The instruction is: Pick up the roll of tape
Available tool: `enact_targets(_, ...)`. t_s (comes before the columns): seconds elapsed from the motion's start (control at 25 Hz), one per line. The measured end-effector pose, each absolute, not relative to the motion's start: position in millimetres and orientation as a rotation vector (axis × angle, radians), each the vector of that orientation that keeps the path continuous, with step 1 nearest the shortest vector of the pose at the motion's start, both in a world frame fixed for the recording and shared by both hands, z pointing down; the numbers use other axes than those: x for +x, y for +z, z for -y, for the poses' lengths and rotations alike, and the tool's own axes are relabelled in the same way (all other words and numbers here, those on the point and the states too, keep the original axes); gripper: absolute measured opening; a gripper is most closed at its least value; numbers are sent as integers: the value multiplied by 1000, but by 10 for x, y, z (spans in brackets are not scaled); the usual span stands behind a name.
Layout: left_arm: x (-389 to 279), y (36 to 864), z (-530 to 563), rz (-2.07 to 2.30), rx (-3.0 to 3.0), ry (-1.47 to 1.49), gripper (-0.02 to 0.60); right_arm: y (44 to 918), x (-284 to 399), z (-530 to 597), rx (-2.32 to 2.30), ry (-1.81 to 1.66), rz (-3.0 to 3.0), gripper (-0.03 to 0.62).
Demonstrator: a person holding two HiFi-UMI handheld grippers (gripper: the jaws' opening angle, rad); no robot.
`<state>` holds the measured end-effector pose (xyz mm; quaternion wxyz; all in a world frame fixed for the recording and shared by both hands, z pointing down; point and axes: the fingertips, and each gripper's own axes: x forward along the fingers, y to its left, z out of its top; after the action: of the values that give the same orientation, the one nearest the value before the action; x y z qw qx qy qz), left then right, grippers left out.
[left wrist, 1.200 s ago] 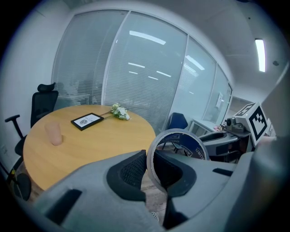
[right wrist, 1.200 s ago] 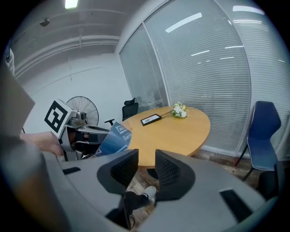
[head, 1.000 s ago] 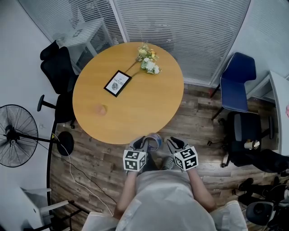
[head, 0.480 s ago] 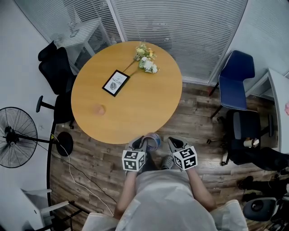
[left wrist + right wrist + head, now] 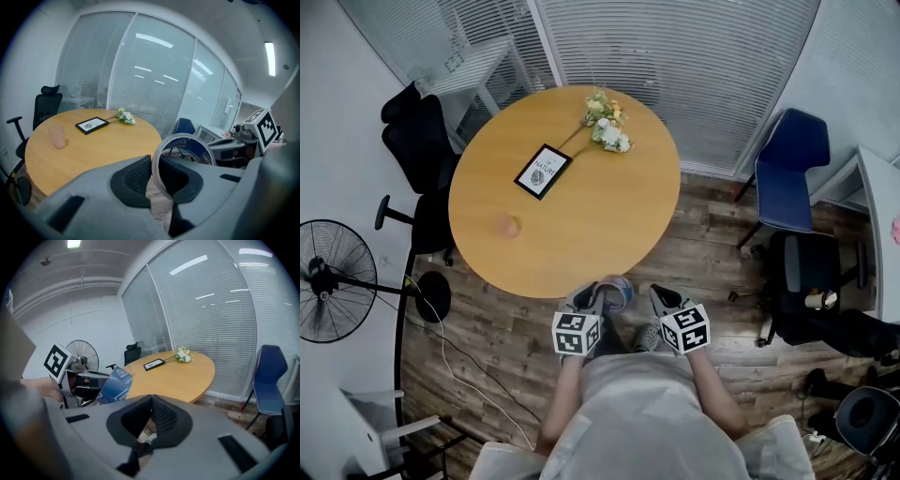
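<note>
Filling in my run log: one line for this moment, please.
left gripper: shut on roll of tape | right gripper: shut, empty

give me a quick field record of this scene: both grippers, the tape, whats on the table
left gripper: shut on the roll of tape
roll of tape: held on edge, just past the table's near rim, not resting on it
right gripper: shut, nothing between its jaws
table: round, wooden
on table: framed picture, flowers, pinkish cup
task state: roll of tape already in the left gripper
</note>
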<state>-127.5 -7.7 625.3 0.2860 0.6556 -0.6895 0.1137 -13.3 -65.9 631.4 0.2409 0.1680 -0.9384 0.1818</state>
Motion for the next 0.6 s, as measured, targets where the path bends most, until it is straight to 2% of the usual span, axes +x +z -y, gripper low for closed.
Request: enact_targets(0.6,-1276,6245,61,1851,1754,294,54,6294,-142,635,438,462,2575,-3)
